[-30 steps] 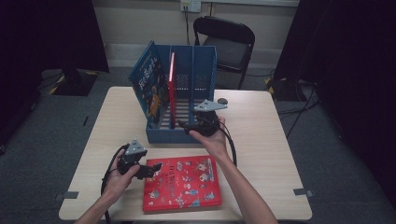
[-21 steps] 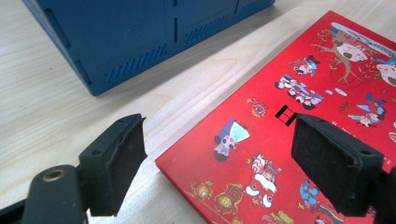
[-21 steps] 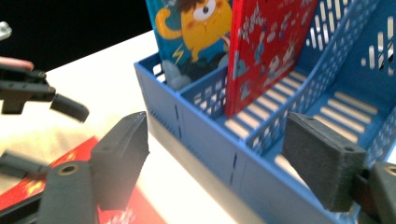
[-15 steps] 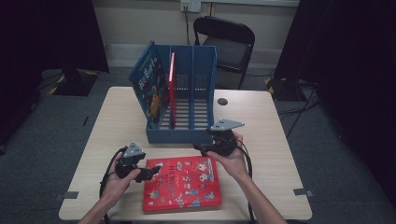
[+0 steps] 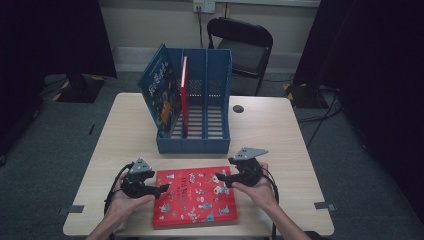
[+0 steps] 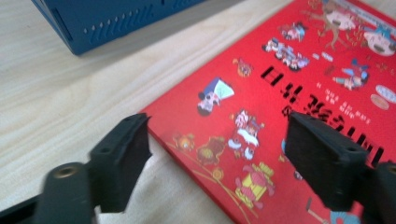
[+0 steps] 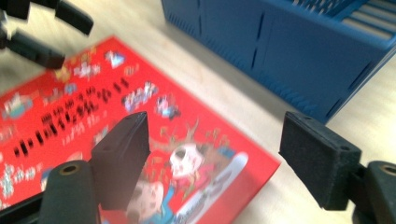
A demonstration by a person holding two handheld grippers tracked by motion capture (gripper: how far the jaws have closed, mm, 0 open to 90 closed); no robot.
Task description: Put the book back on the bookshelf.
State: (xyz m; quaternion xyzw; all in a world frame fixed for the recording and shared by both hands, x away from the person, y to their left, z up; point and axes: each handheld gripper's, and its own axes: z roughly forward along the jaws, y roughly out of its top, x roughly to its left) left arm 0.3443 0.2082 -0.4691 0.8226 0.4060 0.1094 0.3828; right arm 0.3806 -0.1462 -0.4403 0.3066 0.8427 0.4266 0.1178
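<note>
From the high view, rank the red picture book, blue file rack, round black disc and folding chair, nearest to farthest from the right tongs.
1. Red picture book, just left of the right tongs.
2. Blue file rack, beyond, table centre.
3. Round black disc, beside the rack's right side.
4. Folding chair, behind the table.

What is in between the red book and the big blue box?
Nothing: just bare table separates the red book from the blue box, seen in the high view.
</note>
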